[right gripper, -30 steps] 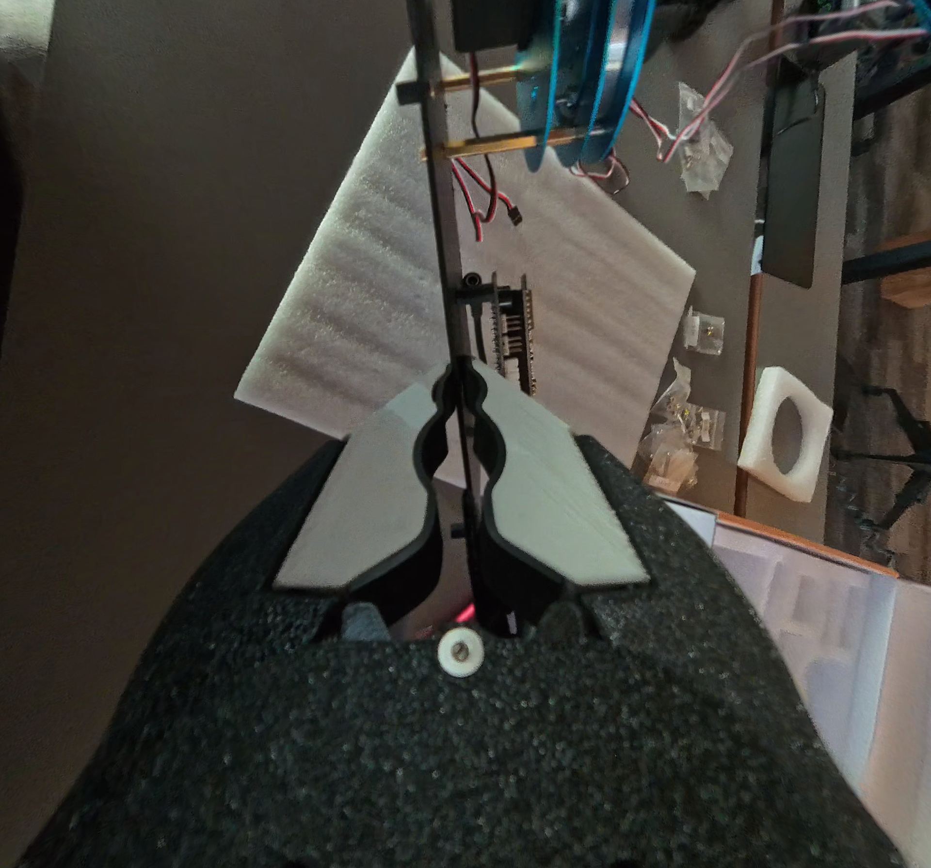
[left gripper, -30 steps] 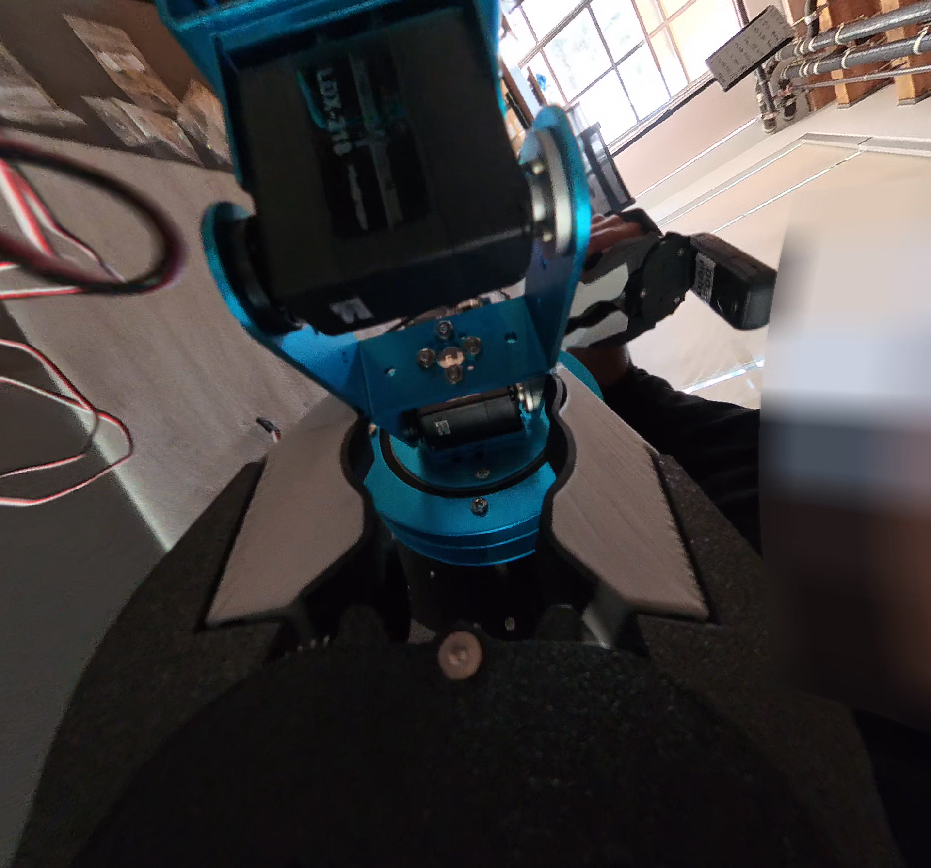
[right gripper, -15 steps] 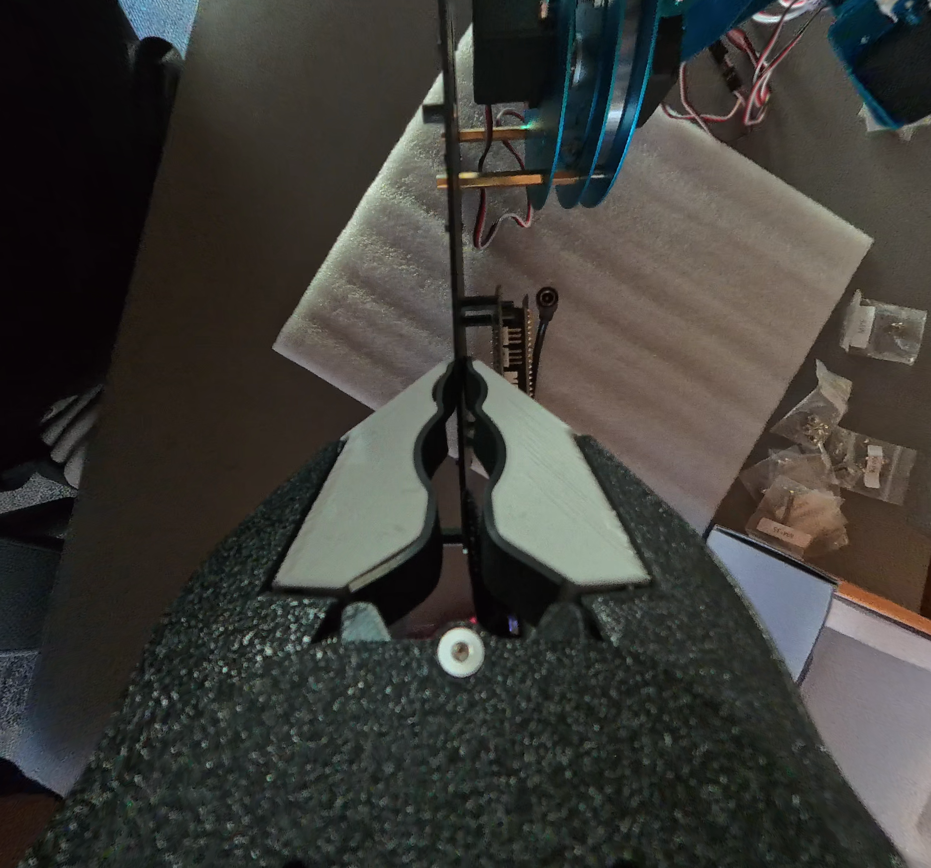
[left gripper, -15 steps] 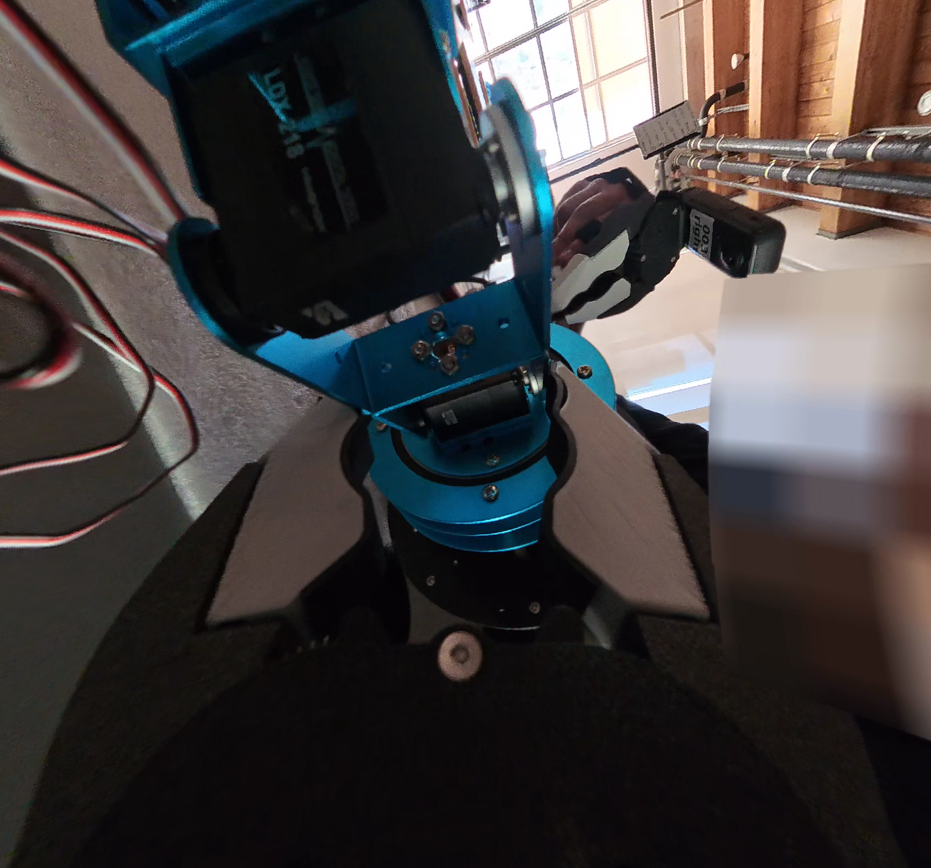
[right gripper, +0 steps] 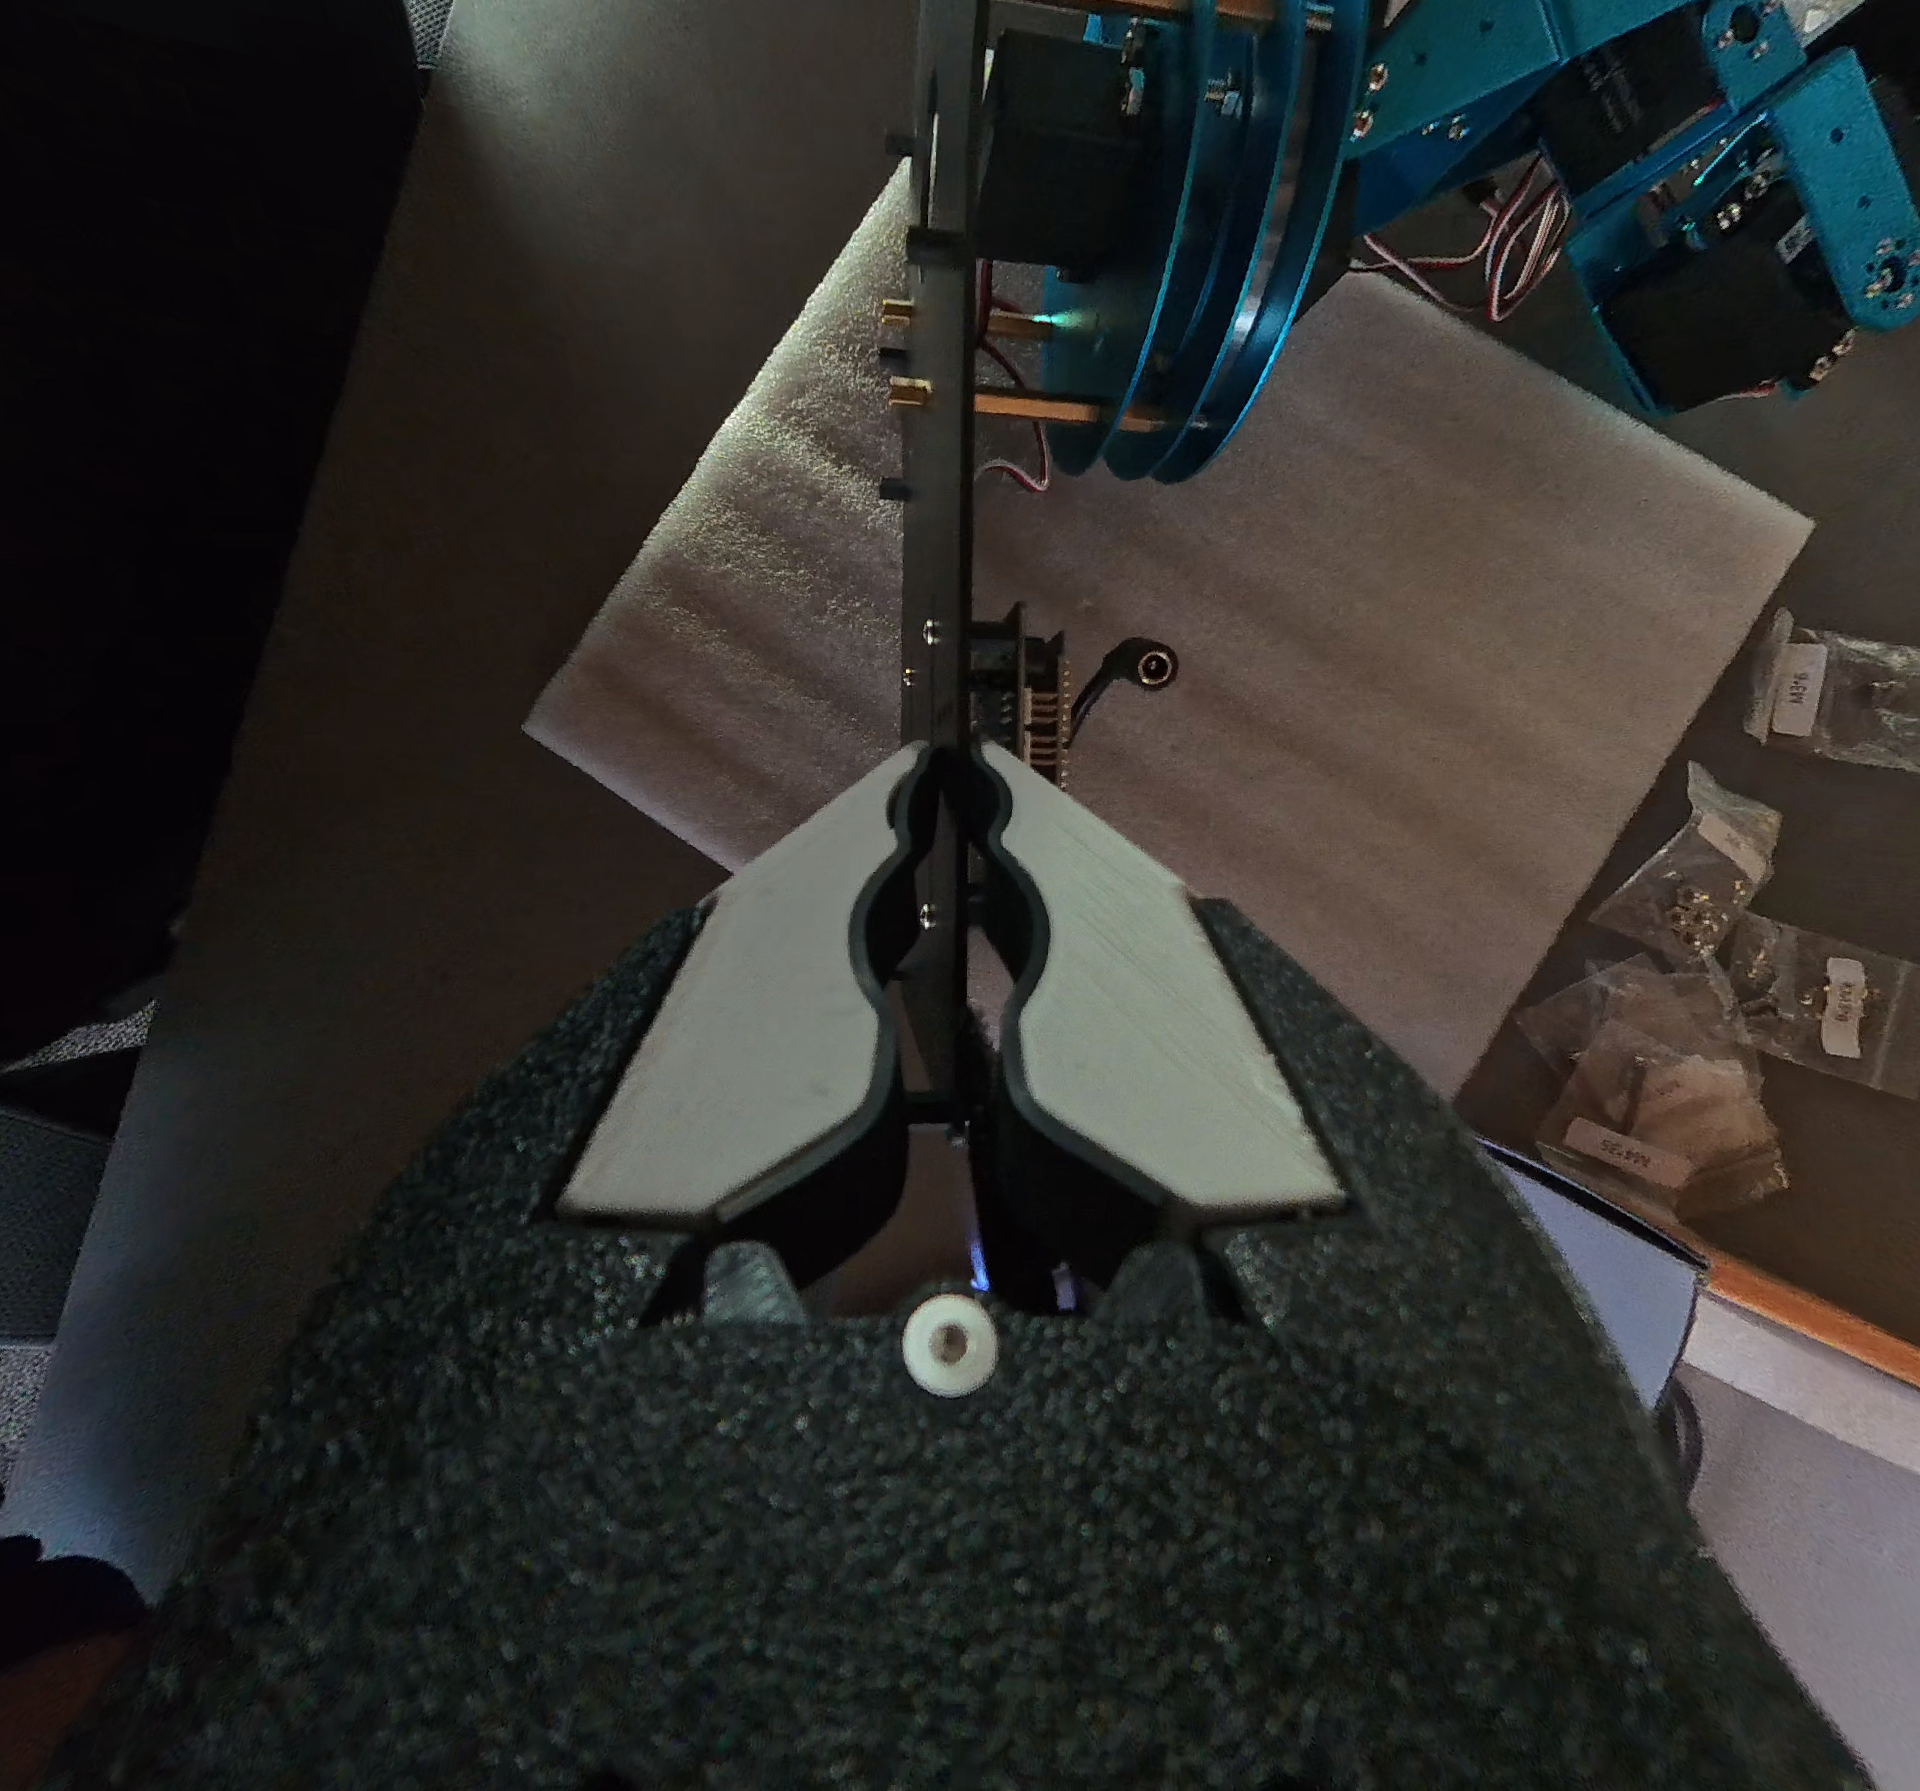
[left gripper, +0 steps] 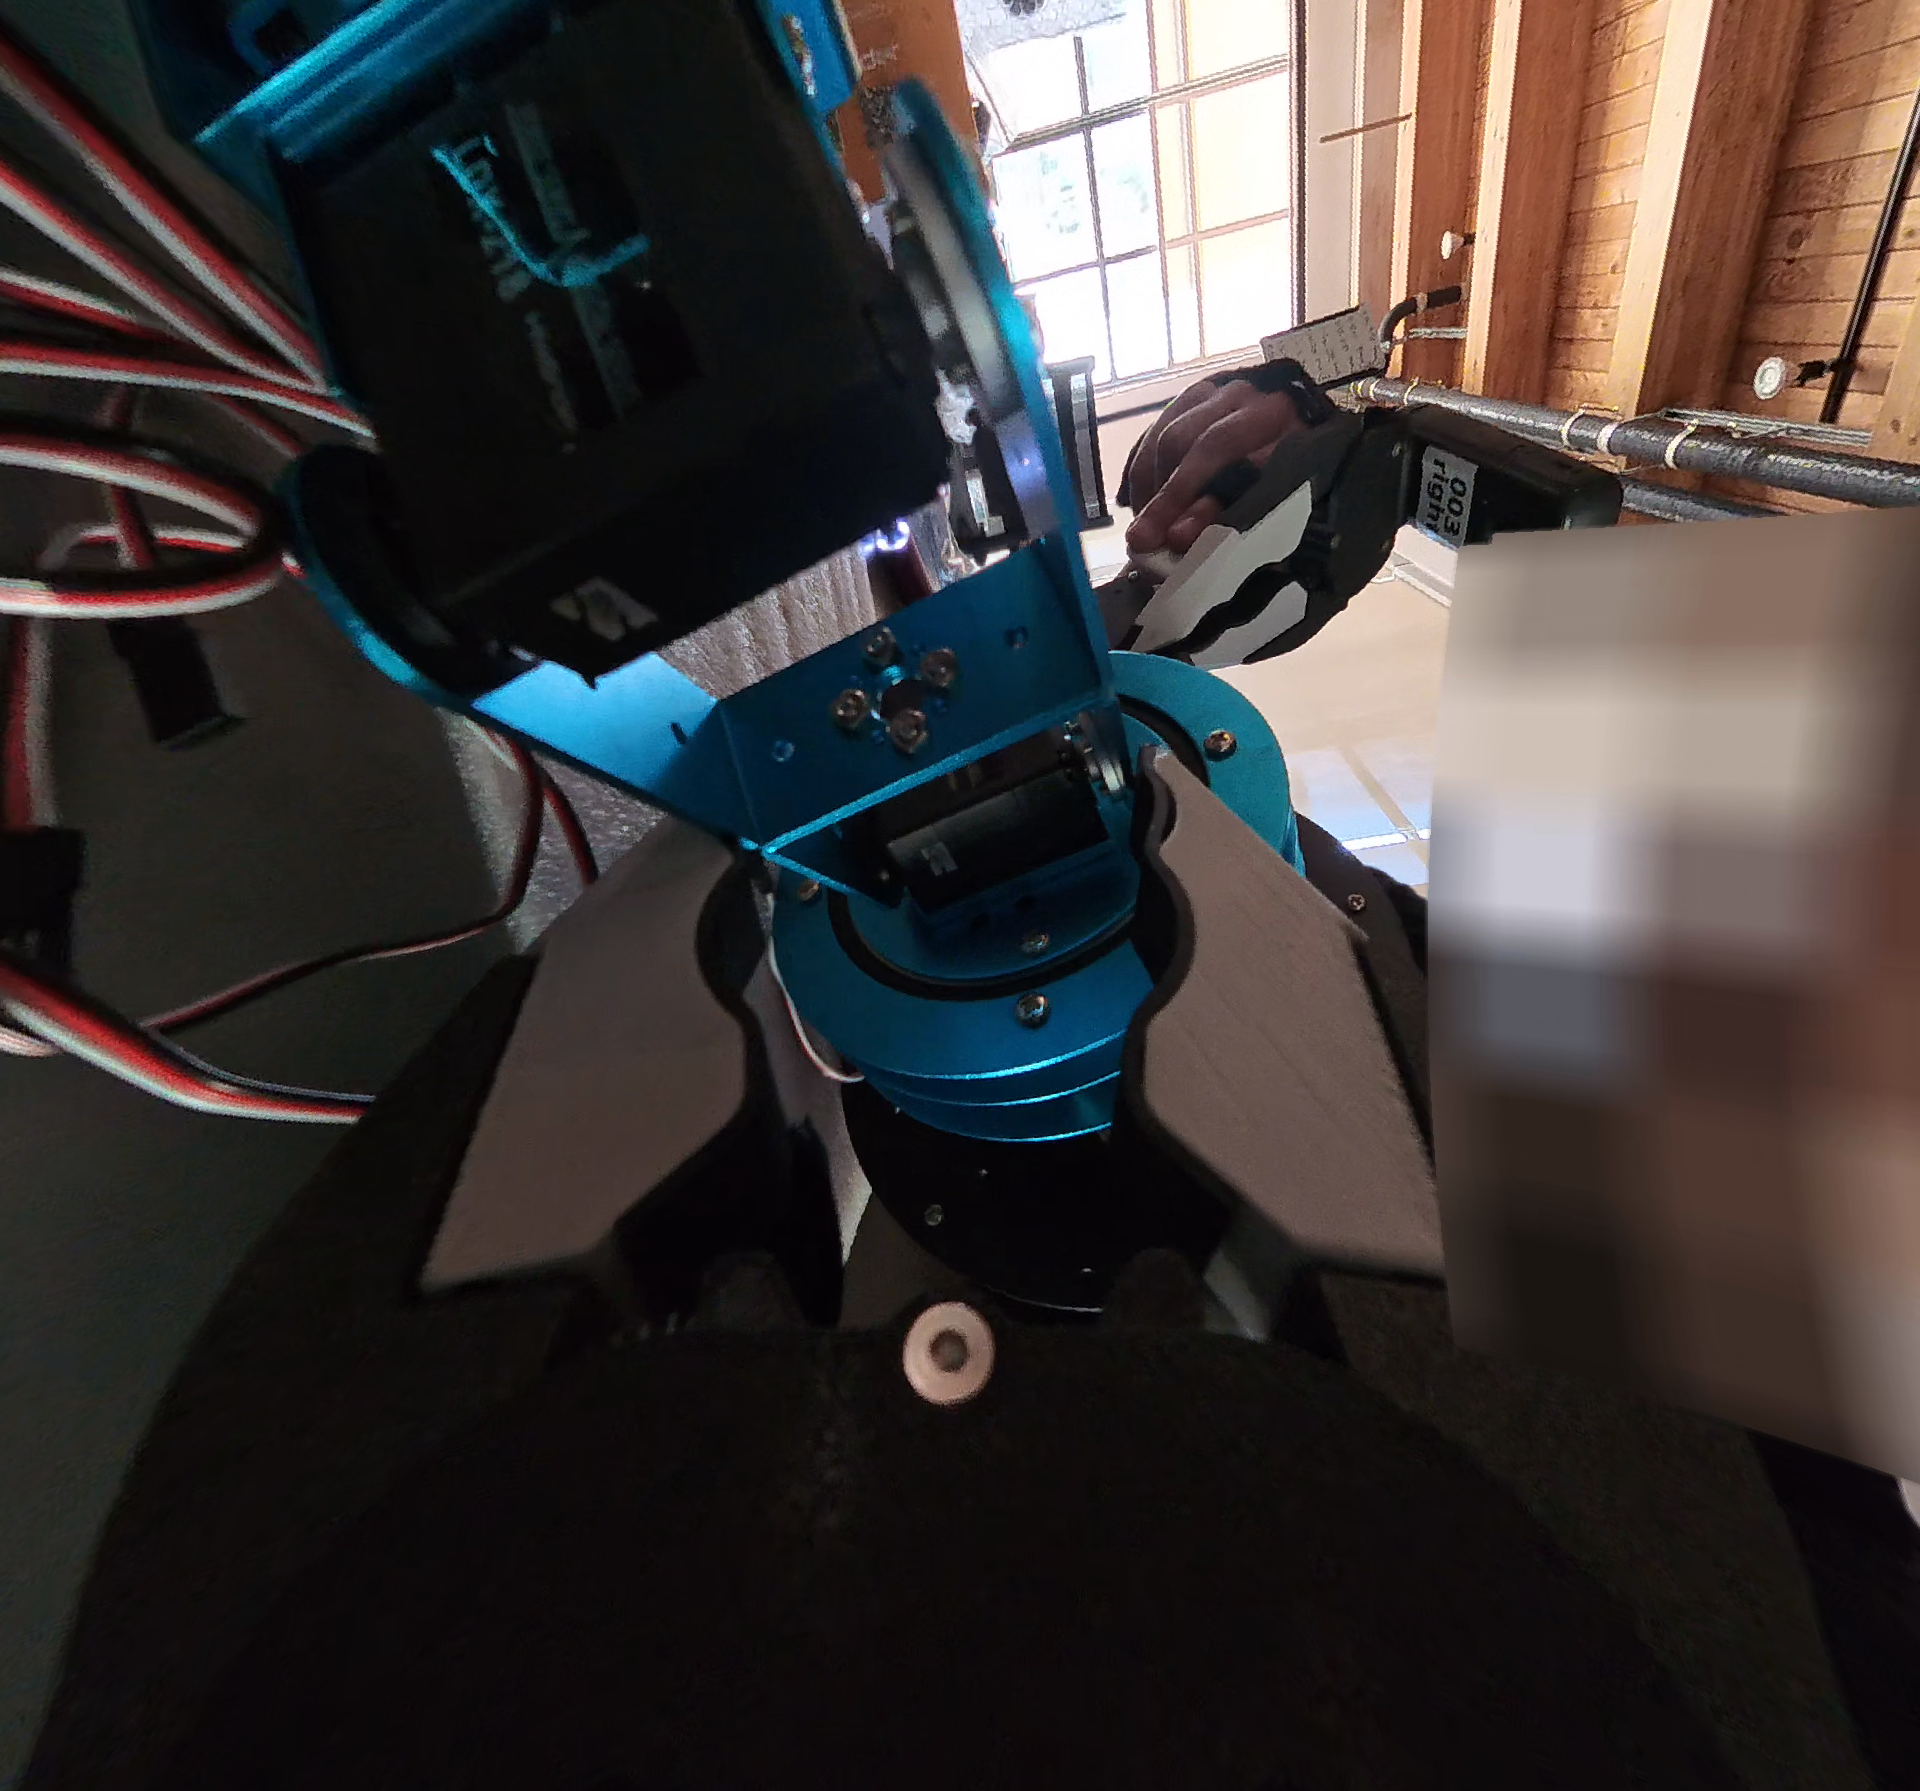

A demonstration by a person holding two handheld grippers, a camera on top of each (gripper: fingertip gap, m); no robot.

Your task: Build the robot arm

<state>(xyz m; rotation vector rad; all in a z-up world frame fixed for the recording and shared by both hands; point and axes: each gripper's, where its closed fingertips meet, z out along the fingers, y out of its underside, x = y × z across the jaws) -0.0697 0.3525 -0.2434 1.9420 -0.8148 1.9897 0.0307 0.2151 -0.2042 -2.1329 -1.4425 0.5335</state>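
Note:
A blue metal robot arm kit is held between both grippers. In the left wrist view my left gripper (left gripper: 940, 811) is shut on the arm's blue round turntable base (left gripper: 987, 1024), one finger on each side. A blue bracket (left gripper: 914, 702) with a black servo (left gripper: 582, 349) rises above it. My right gripper (right gripper: 951, 754) is shut on the edge of the kit's thin black base plate (right gripper: 940, 391). The blue discs (right gripper: 1205, 183) stand off that plate on brass spacers. The right gripper also shows in the left wrist view (left gripper: 1226, 588), held by a hand (left gripper: 1205, 453).
A white foam sheet (right gripper: 1403, 650) lies on the dark table below. A circuit board (right gripper: 1044, 702) and a barrel plug (right gripper: 1148, 669) hang by the plate. Bags of small parts (right gripper: 1714, 1014) and a white box (right gripper: 1818, 1378) lie to the right. Red, white and black servo wires (left gripper: 156, 453) loop at the left. Some 20 centimetres of space lies between my two pairs of fingers.
Both grippers have turned and lifted the arm kit together; the foam sheet slid right in the right wrist view and the window swung in the left. Both grips hold unchanged.

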